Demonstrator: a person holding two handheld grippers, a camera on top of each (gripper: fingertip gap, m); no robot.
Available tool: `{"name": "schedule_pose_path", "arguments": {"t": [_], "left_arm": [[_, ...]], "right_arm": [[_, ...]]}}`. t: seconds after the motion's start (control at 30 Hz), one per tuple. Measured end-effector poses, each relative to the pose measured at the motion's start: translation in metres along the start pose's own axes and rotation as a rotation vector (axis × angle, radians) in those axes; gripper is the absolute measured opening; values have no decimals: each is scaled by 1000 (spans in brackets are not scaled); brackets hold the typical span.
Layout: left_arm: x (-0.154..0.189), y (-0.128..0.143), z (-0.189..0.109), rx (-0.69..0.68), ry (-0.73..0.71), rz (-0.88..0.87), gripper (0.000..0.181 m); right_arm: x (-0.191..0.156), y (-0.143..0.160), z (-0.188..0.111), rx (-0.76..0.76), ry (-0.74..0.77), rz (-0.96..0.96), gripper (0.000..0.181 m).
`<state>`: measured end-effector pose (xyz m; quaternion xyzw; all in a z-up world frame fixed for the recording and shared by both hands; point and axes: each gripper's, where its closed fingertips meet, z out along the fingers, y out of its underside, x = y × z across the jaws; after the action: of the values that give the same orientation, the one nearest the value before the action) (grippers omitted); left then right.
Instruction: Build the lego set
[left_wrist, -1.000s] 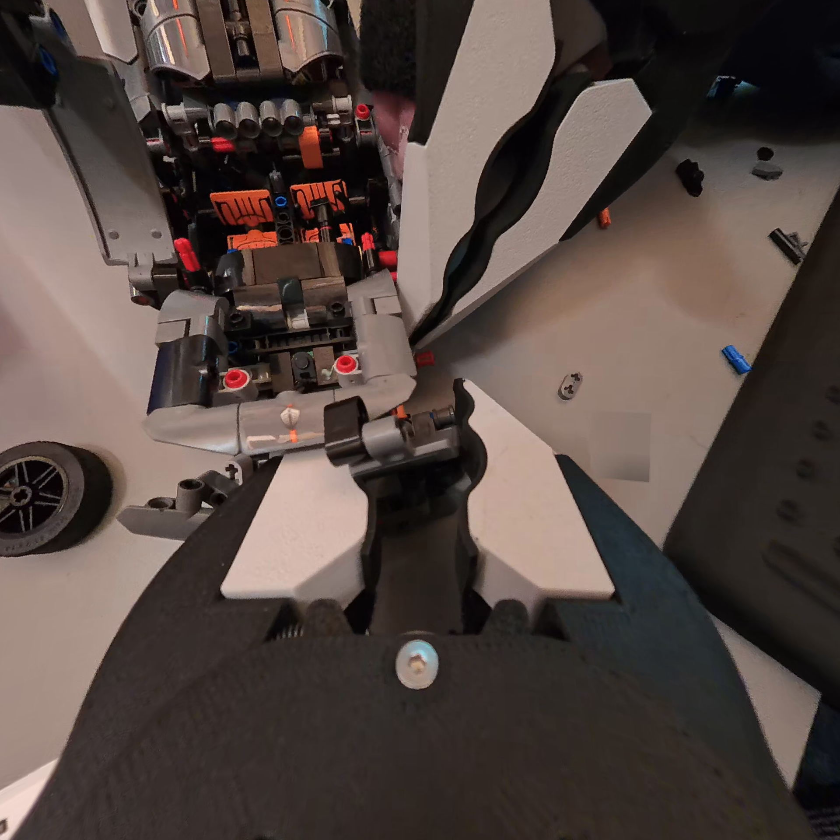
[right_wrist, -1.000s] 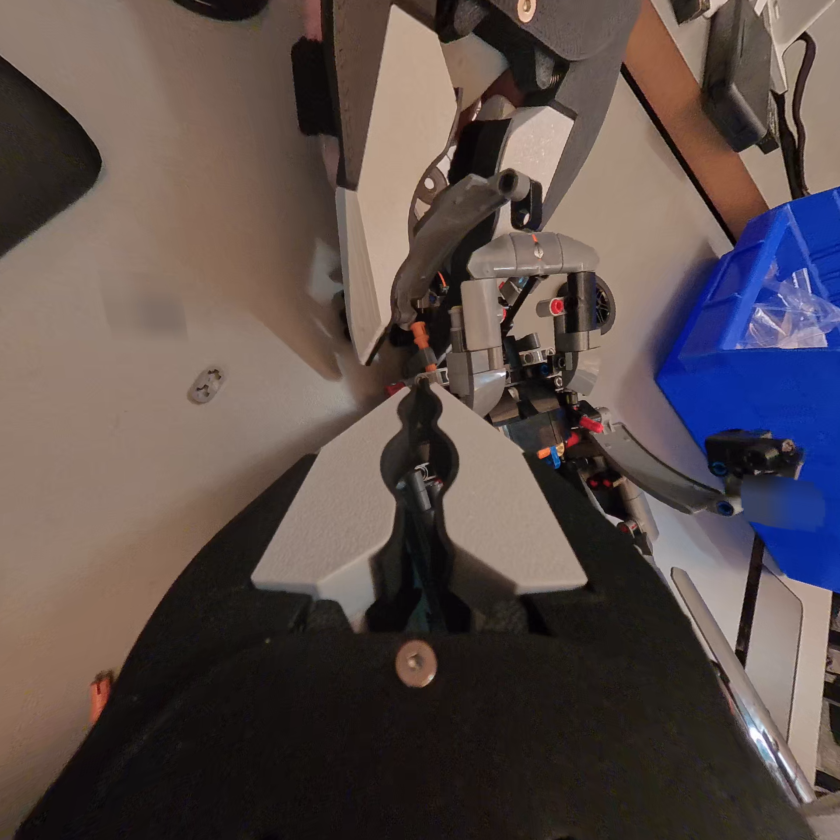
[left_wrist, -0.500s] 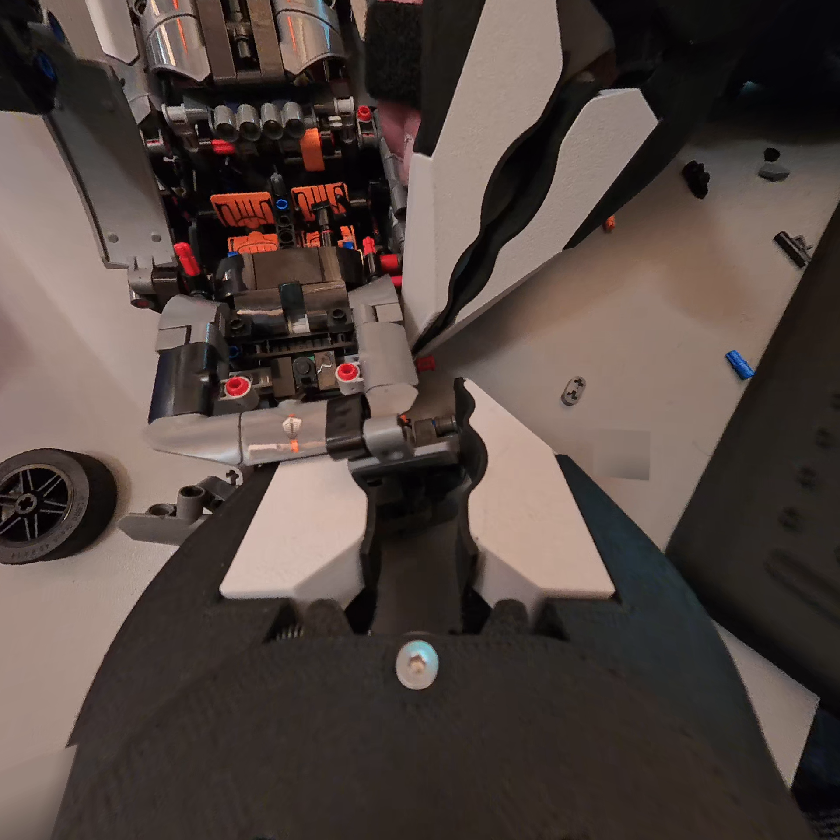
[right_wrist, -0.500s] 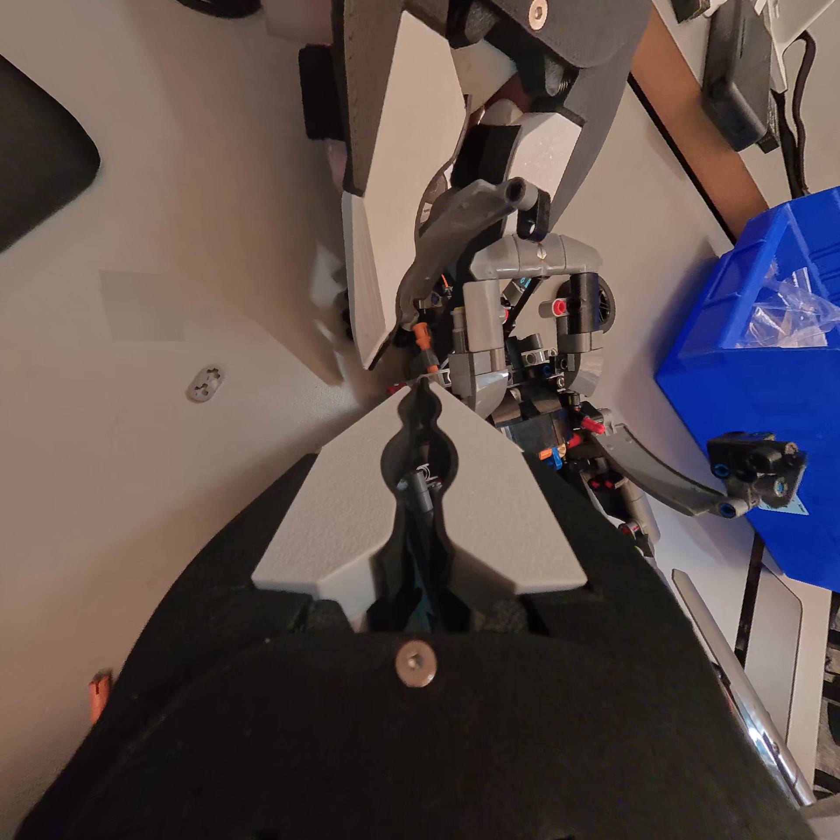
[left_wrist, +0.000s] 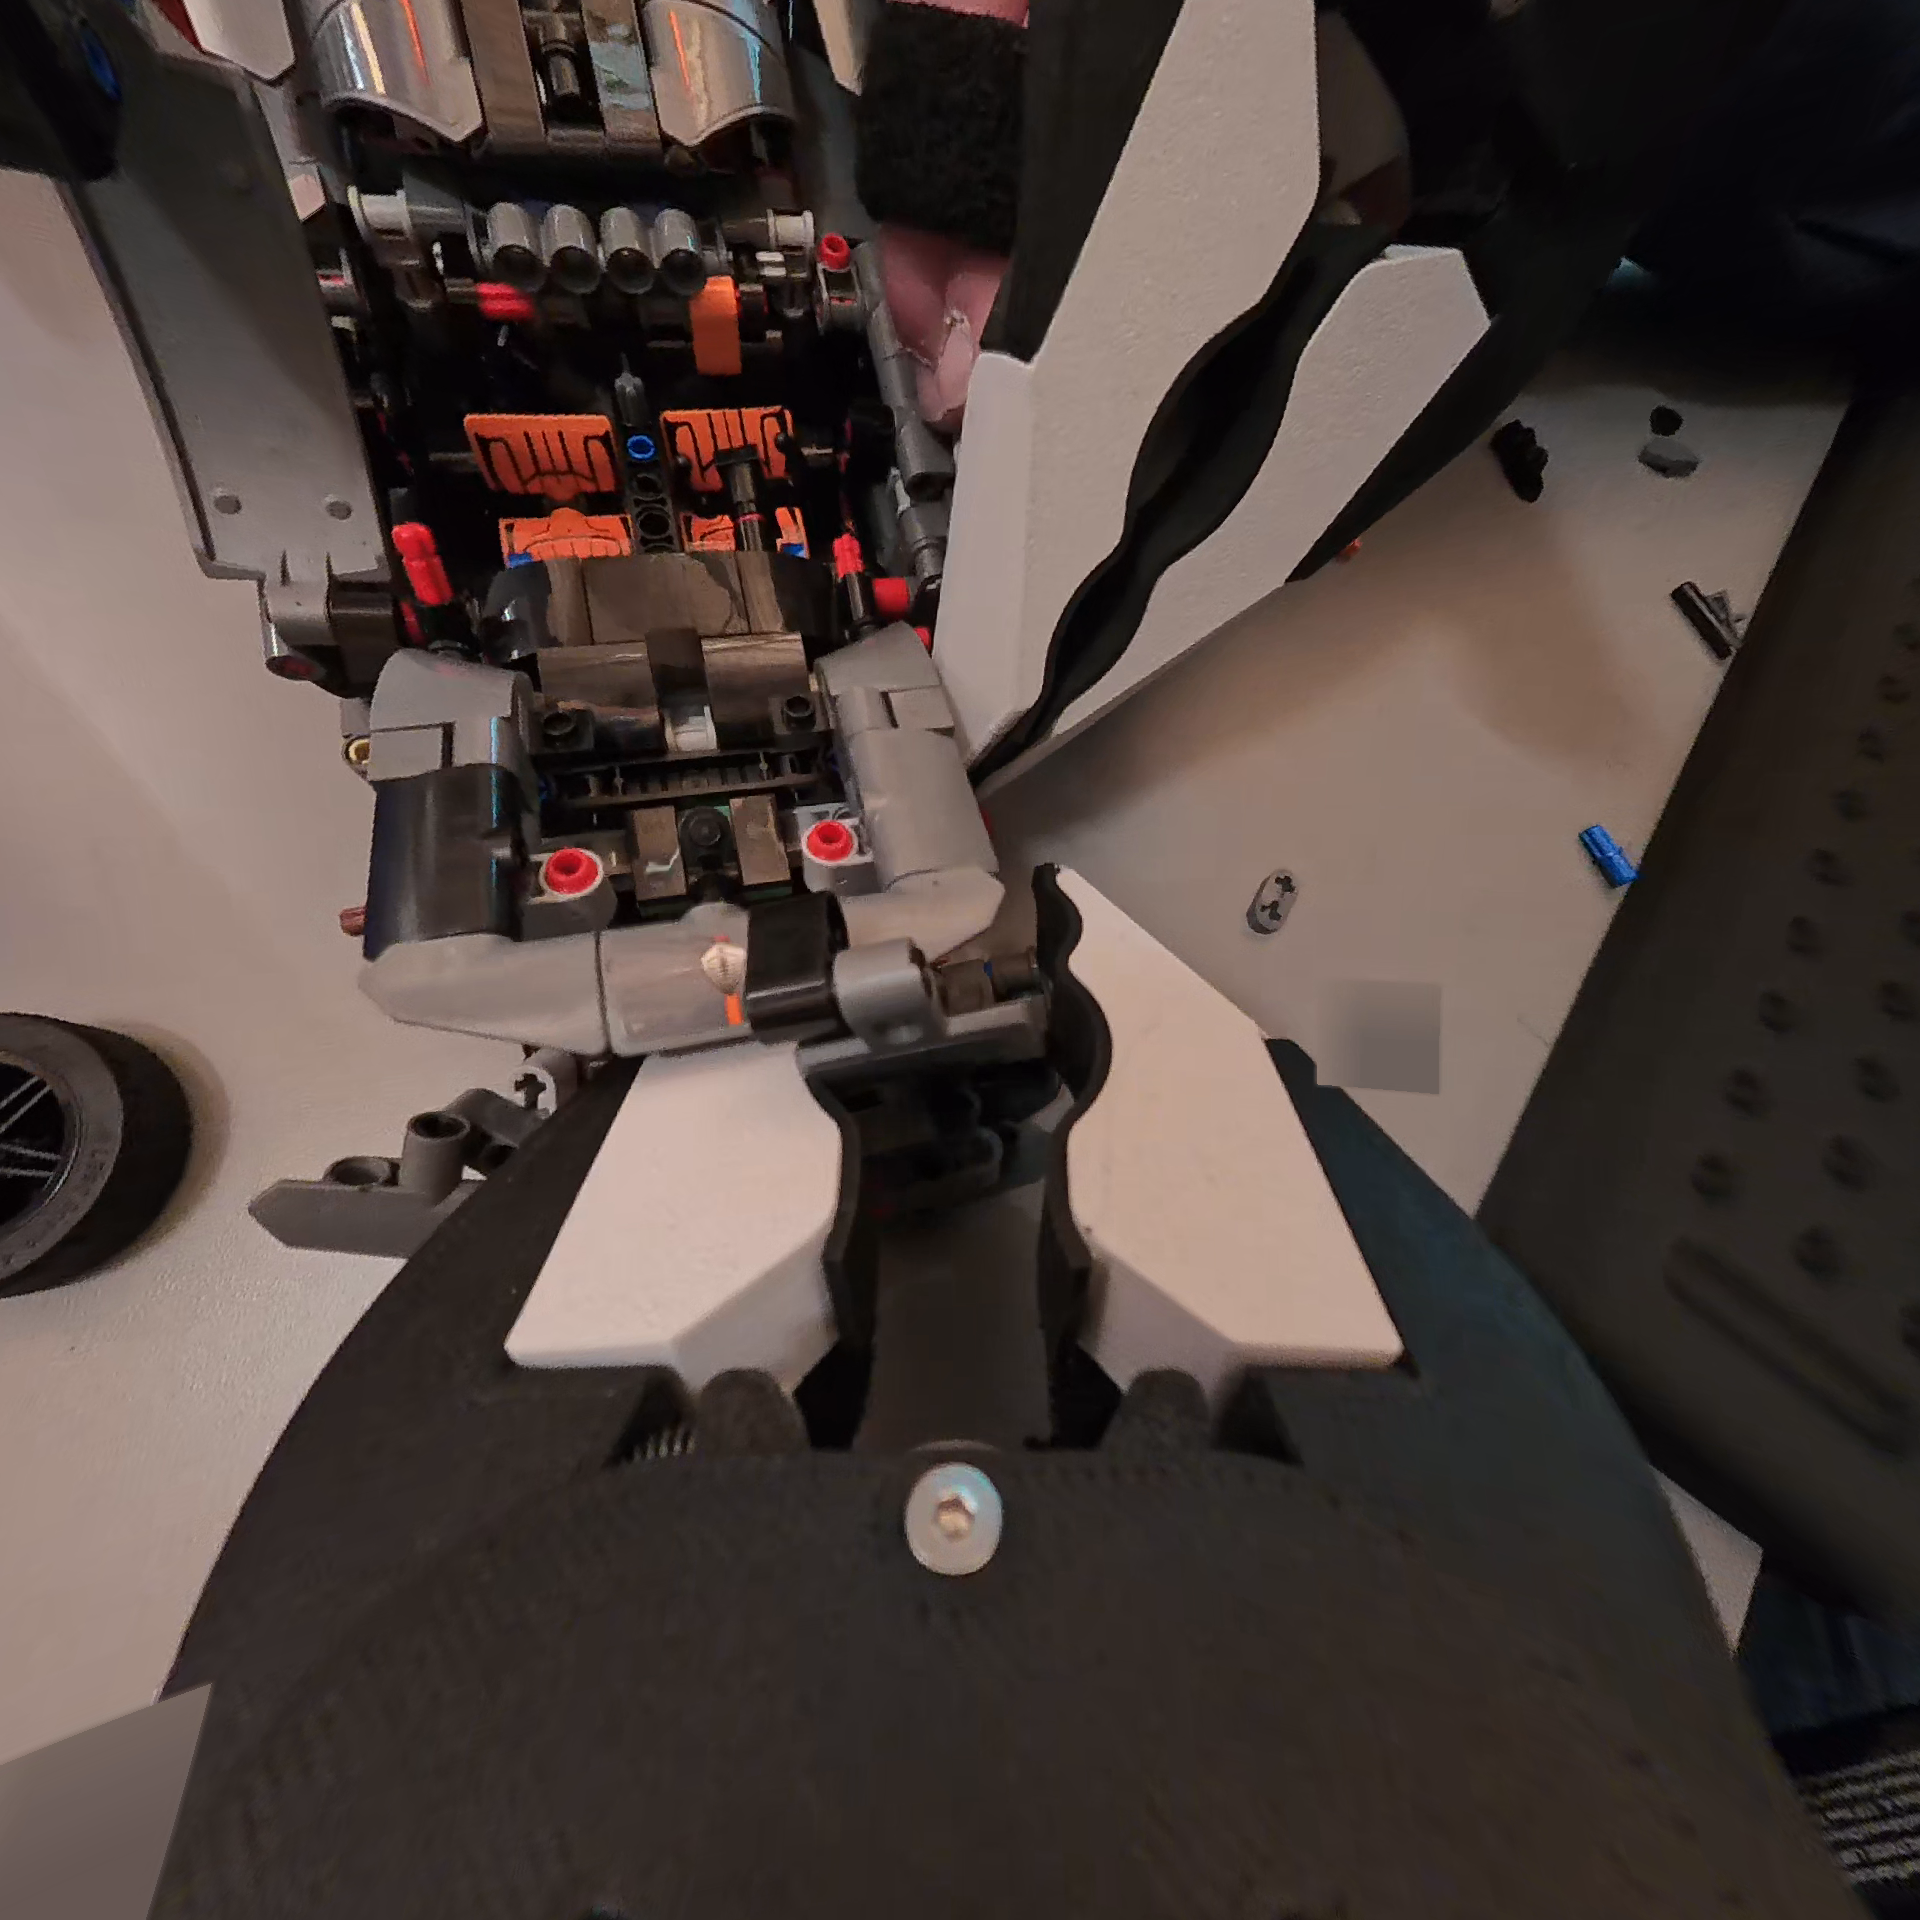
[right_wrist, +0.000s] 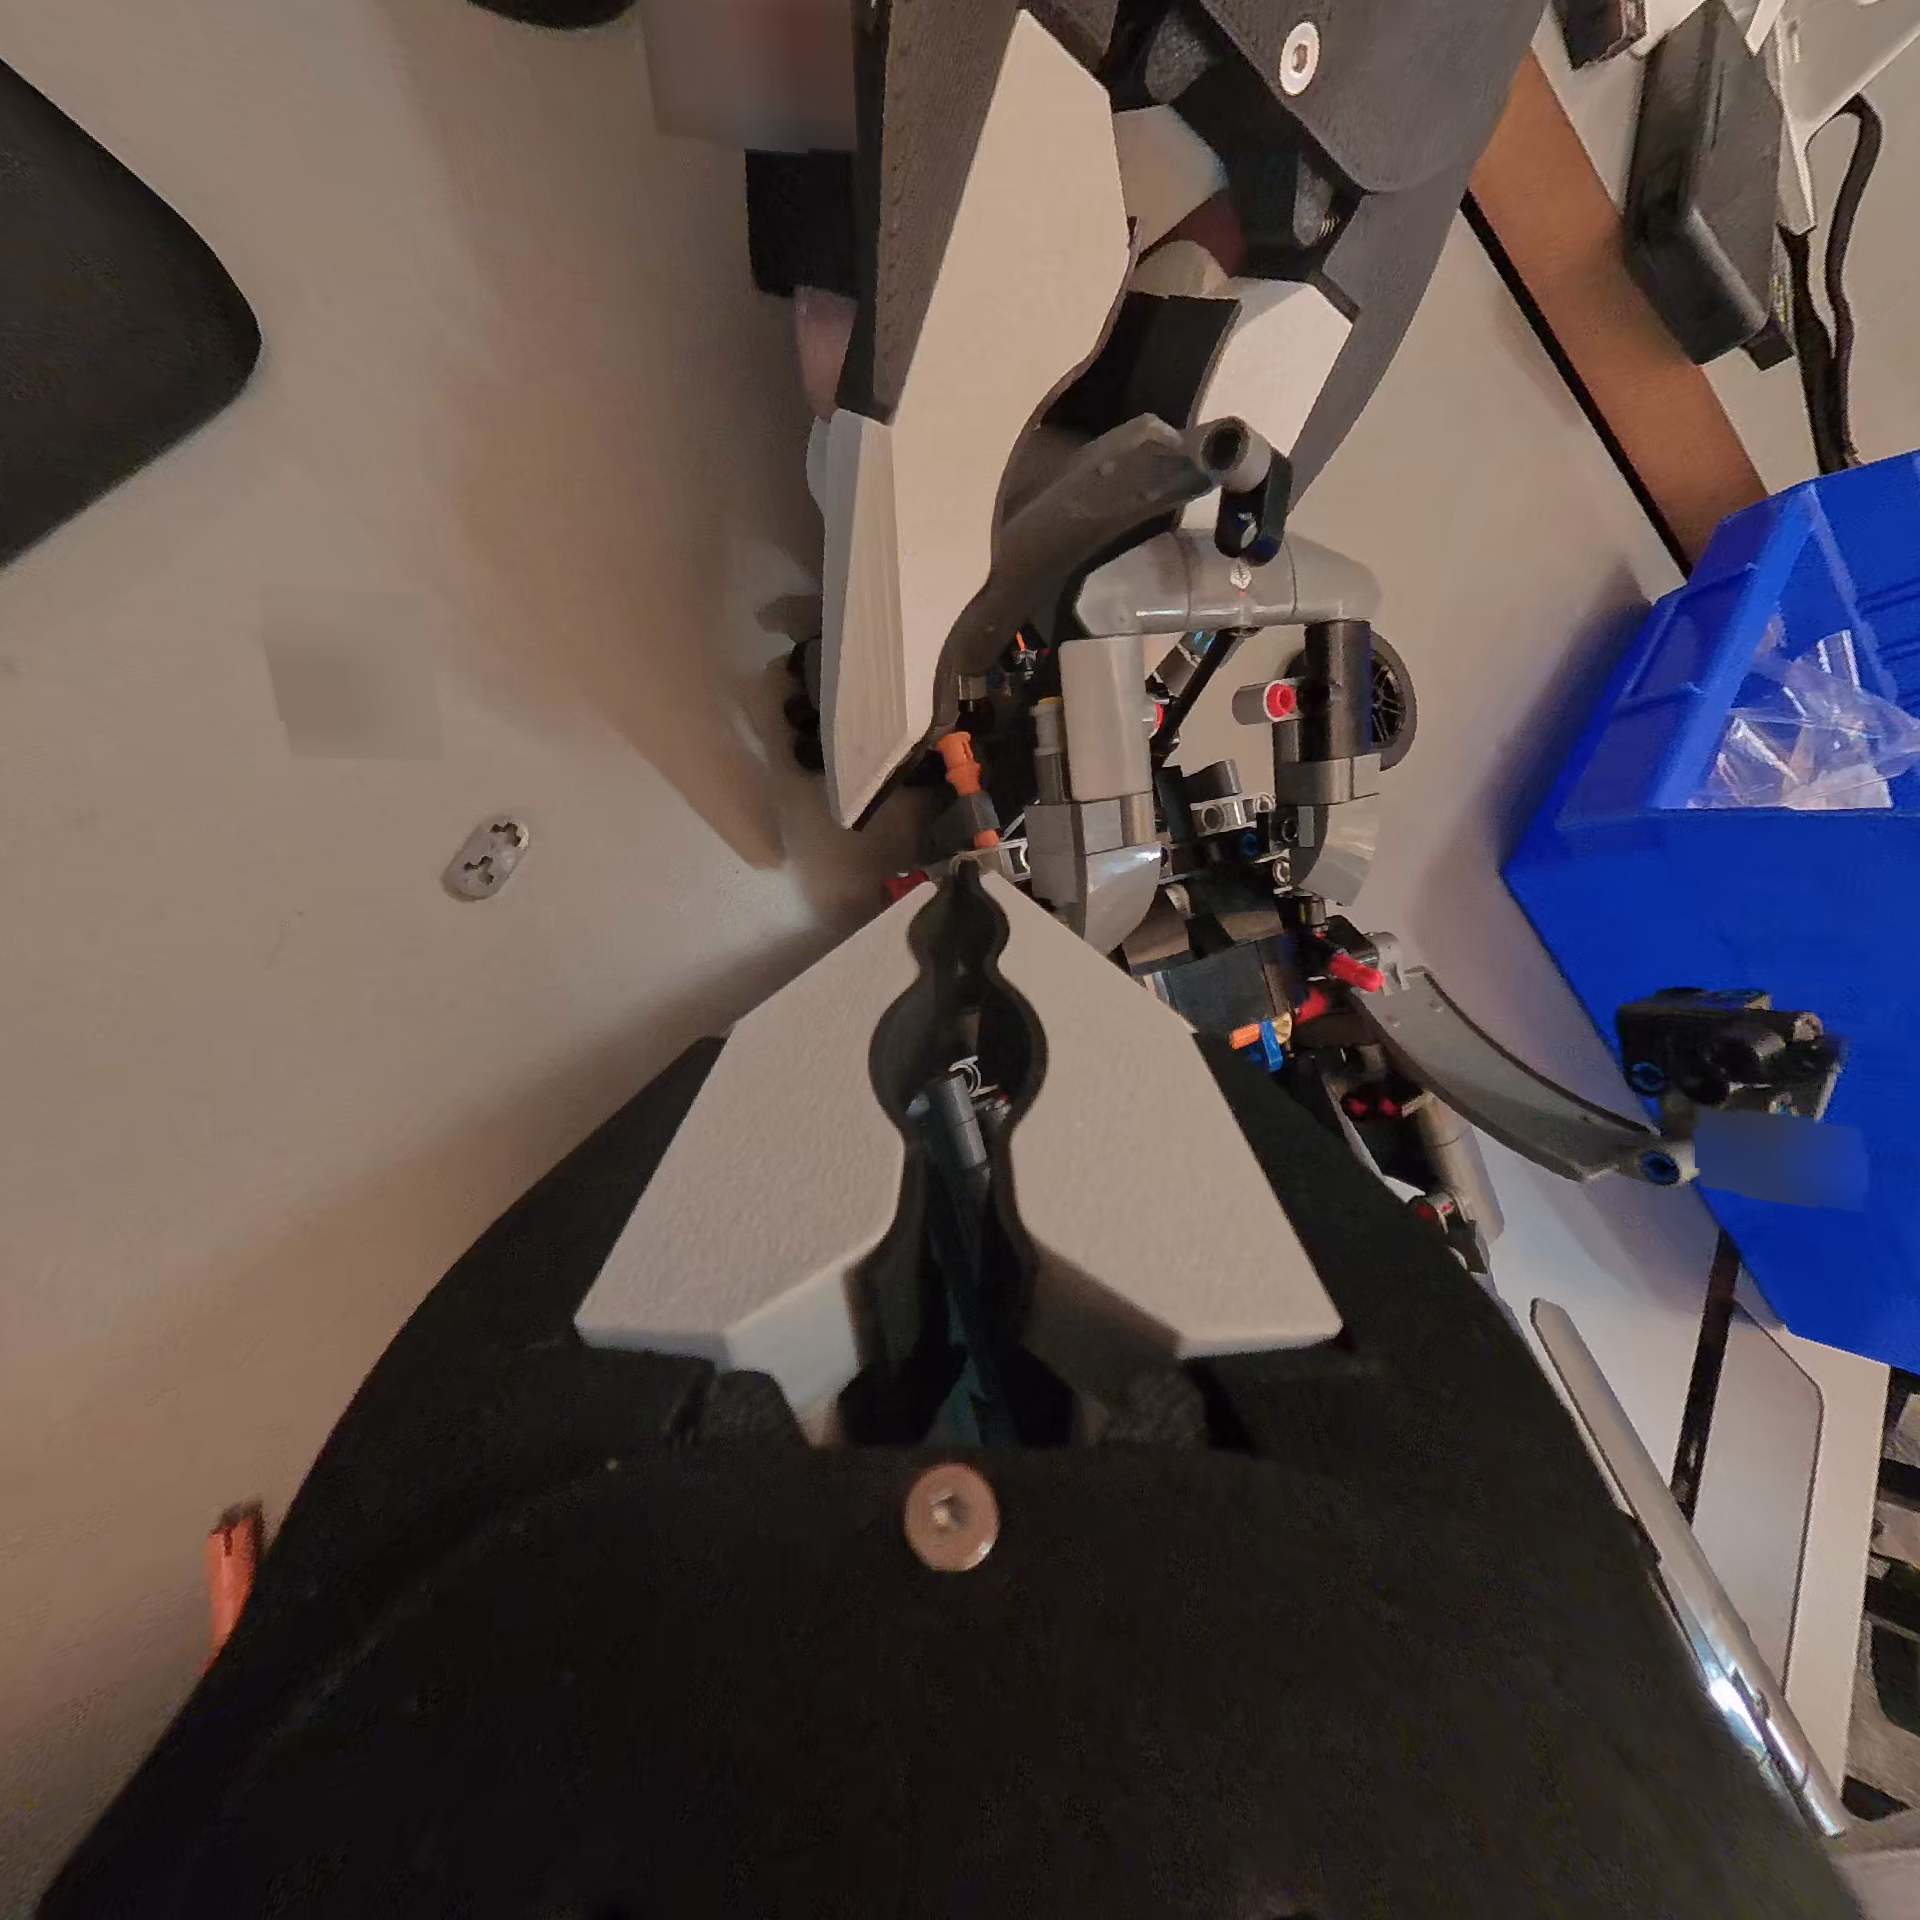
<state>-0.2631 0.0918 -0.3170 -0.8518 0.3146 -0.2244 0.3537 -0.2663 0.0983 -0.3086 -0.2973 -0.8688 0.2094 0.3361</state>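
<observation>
the lego car (left_wrist: 665, 727) stands on the pale tabletop (left_wrist: 1351, 727), filling the left wrist view from 12 o'clock down to the centre. much is built: seats, engine block, grey body panels and an opened door panel (left_wrist: 218, 343) at 10 o'clock. the left gripper (left_wrist: 935, 997) has its fingers drawn narrow around a small grey-and-black sub-assembly (left_wrist: 873, 987), held against the front bumper edge of the car. the right gripper (right_wrist: 961, 883) has its fingers nearly together, pinching a thin dark grey axle part (right_wrist: 961, 1117) of the car's side, which looks like bracing.

plenty seems left: a loose wheel (left_wrist: 73, 1153) lies at 9 o'clock, a grey beam (left_wrist: 384, 1184) beside it, and a small grey link (left_wrist: 1273, 899), a blue pin (left_wrist: 1607, 854) and dark bits toward 2 o'clock. a blue bin (right_wrist: 1714, 831) of bagged parts sits at 3 o'clock in the right wrist view. by my reckoning the build is well past halfway, with wheels and front trim outstanding.
</observation>
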Motion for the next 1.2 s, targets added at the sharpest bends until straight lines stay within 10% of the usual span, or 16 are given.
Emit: {"name": "schedule_pose_path", "arguments": {"t": [1.2], "left_arm": [[-25, -4, -6, -13, -378, -15, 30]], "right_arm": [[4, 3, -2, 14, -32, 92, 0]]}}
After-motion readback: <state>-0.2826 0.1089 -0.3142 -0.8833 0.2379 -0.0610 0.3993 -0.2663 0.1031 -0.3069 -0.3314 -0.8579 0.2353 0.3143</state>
